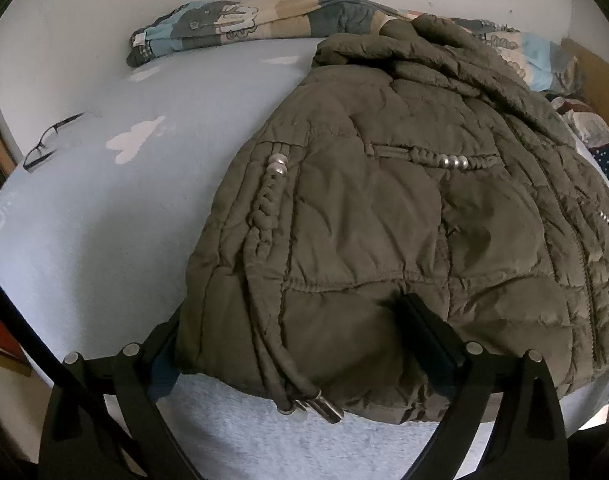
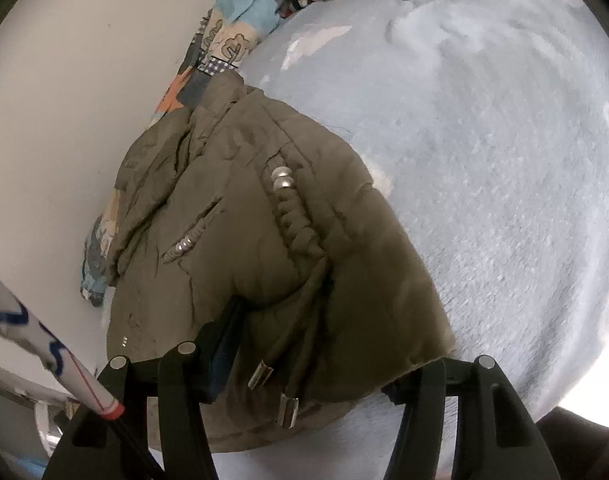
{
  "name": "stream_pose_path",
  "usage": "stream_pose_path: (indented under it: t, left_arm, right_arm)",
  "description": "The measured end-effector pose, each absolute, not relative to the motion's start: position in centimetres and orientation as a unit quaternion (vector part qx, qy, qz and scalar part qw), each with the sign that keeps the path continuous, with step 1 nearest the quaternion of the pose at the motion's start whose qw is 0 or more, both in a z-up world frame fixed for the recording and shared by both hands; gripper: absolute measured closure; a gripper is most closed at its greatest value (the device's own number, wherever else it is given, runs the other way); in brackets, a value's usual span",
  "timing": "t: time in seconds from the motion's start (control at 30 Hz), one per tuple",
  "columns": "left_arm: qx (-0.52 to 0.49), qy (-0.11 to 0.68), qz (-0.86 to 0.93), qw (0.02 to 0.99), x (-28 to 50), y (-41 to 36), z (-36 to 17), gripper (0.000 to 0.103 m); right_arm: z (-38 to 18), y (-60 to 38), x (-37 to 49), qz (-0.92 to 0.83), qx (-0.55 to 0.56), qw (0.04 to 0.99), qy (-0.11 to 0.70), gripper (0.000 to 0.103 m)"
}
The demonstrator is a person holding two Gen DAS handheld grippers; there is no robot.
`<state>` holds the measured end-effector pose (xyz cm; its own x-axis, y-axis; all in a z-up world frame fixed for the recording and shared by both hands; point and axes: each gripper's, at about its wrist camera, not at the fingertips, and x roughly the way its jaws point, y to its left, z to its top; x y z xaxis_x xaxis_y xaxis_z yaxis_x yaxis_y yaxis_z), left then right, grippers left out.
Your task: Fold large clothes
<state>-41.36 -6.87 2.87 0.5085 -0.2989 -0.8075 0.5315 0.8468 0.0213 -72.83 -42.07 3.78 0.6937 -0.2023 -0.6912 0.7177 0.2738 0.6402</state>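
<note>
We hold our left black two-finger gripper [image 1: 300,344] angled downward, its jaws spread wide, one finger [image 1: 432,336] pressed into quilted fabric, the other [image 1: 160,344] out at the fabric's edge. Our right black two-finger gripper [image 2: 324,356] also tilts down, jaws apart and straddling padded cloth.

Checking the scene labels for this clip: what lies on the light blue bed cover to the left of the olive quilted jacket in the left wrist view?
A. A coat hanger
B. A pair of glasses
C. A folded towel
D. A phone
B: a dark-framed pair of glasses lies on the light blue bed cover, well apart from the olive quilted jacket.
</note>
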Motion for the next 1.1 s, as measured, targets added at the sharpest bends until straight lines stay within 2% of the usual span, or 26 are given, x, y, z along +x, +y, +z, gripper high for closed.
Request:
stream_pose_path:
  t: [0.33, 0.4, 0.43, 0.47, 0.53, 0.6, 0.7, 0.83, 1.1]
  left_arm:
    - [0.155, 0.419, -0.231, 0.864, -41.7, -7.1, 3.0, 0.005]
    - [0.167, 0.412, -0.232, 0.865, -41.9, -7.3, 3.2, 0.006]
    - [0.175, 0.407, -0.234, 0.866, -42.0, -7.4, 3.3, 0.01]
    - [0.183, 0.399, -0.24, 0.866, -42.4, -7.6, 3.5, 0.015]
    - [0.198, 0.374, -0.245, 0.872, -43.3, -7.9, 4.2, 0.036]
    - [0.221, 0.338, -0.245, 0.882, -44.4, -8.3, 4.9, 0.05]
    - [0.232, 0.318, -0.244, 0.886, -44.9, -8.5, 5.4, 0.063]
    - [0.215, 0.329, -0.244, 0.886, -44.2, -8.1, 5.6, 0.067]
    - [0.223, 0.325, -0.242, 0.887, -44.4, -8.3, 5.6, 0.067]
  right_arm:
    - [4.3, -42.5, -72.5, -0.295, 0.517, 0.753, 0.281, 0.041]
    - [4.4, -42.5, -72.3, -0.299, 0.512, 0.755, 0.282, 0.05]
    - [4.4, -42.3, -72.2, -0.297, 0.507, 0.759, 0.281, 0.065]
    - [4.7, -42.1, -71.9, -0.293, 0.496, 0.766, 0.284, 0.072]
    - [5.4, -41.6, -71.6, -0.294, 0.474, 0.78, 0.285, 0.078]
    - [6.4, -41.0, -71.3, -0.3, 0.446, 0.794, 0.283, 0.081]
    - [7.9, -40.0, -70.8, -0.312, 0.4, 0.815, 0.281, 0.083]
    - [9.0, -39.3, -70.7, -0.313, 0.367, 0.832, 0.275, 0.083]
    - [8.8, -39.4, -71.0, -0.312, 0.379, 0.826, 0.276, 0.083]
